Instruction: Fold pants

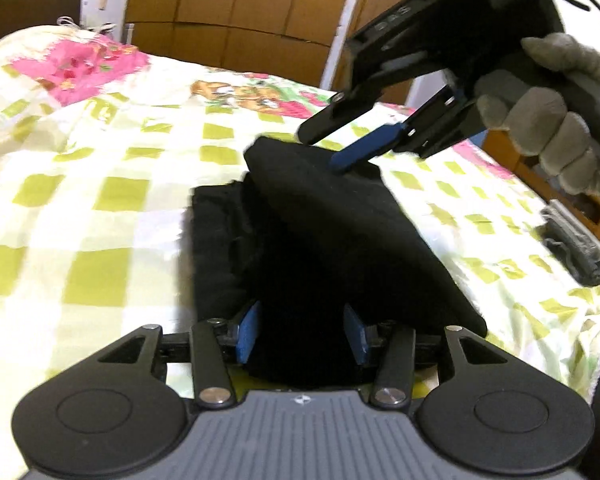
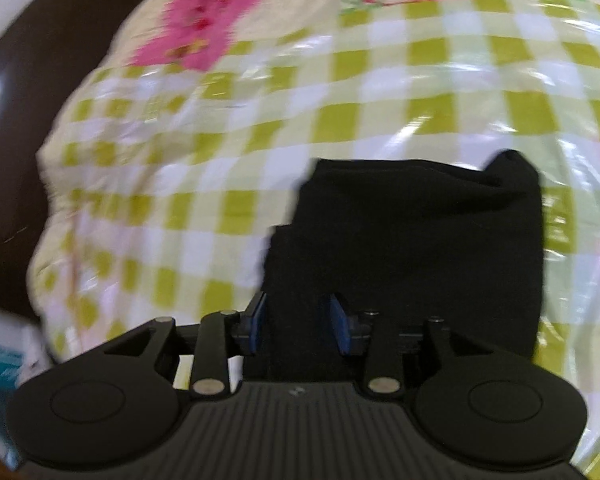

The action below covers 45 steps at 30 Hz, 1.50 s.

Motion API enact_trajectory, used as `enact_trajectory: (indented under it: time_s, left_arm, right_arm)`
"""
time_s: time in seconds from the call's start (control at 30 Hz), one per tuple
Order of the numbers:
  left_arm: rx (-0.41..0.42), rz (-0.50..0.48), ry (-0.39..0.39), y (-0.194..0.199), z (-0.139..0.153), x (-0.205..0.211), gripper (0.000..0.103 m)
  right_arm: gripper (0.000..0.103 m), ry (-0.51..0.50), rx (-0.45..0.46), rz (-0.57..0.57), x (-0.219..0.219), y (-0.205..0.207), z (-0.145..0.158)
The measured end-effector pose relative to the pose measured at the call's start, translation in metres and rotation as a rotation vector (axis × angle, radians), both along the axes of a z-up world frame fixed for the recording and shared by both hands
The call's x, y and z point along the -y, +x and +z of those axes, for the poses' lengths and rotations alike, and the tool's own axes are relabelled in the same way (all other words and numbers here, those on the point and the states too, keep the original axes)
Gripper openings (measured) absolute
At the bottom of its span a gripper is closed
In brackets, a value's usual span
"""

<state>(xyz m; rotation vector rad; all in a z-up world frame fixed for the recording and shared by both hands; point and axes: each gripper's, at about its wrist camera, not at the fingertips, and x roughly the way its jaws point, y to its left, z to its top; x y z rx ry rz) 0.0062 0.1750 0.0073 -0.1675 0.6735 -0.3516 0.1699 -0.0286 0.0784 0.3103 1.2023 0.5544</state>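
Black pants (image 1: pixel 320 248) sit mid-frame on the bed (image 1: pixel 100 200); left gripper (image 1: pixel 302 334) pinches the fold, right gripper (image 2: pixel 298 324) spread, so that end may slump open.

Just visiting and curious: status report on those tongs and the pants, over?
Left tongs clamped on black pants, near end. Right tongs open over the far edge. Pants part-folded on checked bedspread. Nothing in the way.
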Motion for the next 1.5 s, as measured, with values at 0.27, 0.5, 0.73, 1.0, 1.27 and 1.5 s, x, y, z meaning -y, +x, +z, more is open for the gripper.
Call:
enact_trajectory:
  time_s: [0.27,0.5,0.73,1.0,1.27,1.5]
  left_arm:
    - [-0.021,0.061,0.023,-0.019,0.015,-0.021,0.058]
    - [0.007,0.075,-0.071,-0.013,0.039,-0.002,0.068]
    - [-0.105,0.101,-0.087,0.024,0.017,0.025,0.070]
    - [-0.176,0.117,-0.062,0.036,0.006,0.034,0.044]
    - [-0.091,0.102,-0.092,0.017,0.033,0.037,0.033]
    - [0.021,0.152,-0.138,0.002,0.062,0.009,0.032]
  right_arm:
    - [0.039,-0.179,0.307,0.152,-0.005,0.008,0.010]
    - [0.051,-0.276,0.464,0.445,-0.007,0.042,-0.011]
    - [0.066,-0.147,0.427,0.650,-0.016,0.080,-0.038]
    - [0.018,0.004,0.251,0.658,-0.009,0.092,-0.056]
    - [0.006,0.030,0.345,0.539,0.018,0.059,-0.017]
    - [0.006,0.089,0.420,0.466,0.021,0.048,0.024]
